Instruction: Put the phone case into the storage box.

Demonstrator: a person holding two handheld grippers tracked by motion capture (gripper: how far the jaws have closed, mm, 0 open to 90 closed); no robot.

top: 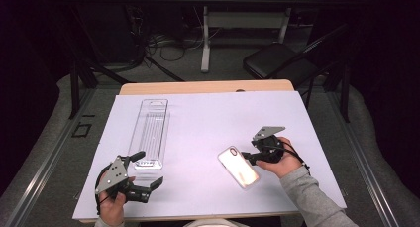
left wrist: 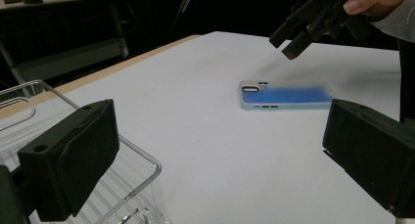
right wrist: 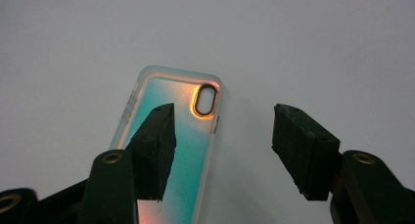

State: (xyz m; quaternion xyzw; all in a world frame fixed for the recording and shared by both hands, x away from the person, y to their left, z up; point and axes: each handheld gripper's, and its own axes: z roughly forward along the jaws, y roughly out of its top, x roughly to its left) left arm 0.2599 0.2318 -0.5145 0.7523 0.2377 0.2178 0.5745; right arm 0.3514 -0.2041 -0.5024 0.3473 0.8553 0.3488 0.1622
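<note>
Nearest the person, the left gripper [top: 147,173] hovers low over the front-left of the desk [top: 208,118], its fingers [left wrist: 73,155] spread wide and empty, just beside the near end of a clear plastic tray [top: 151,133]. From its own camera that tray's rounded rim [left wrist: 147,160] sits right under the left finger.

A little farther in, on the right, the right gripper [top: 247,158] is poised above the phone case [top: 238,167], which lies flat on the white sheet, camera cut-out pointing away from the person. In the right gripper view the fingers [right wrist: 156,145] stand wide apart and hold nothing; one hangs over the case [right wrist: 171,150], the other is off its long edge, over bare desk. The case shimmers teal and orange there (blue from the left gripper's camera [left wrist: 286,96]), so it is likely glossy and slippery.

The step in hand looks like picking up the case. To do it well, I would shift the right gripper sideways until the fingers straddle both long edges, come down squarely so the tips reach the desk, and close gently on the rim near the middle rather than by the cut-out. A thin, flexible case may bow or skate away if pinched hard or off-centre.

Beyond the desk, a folding chair [top: 277,61] stands on the floor.
</note>
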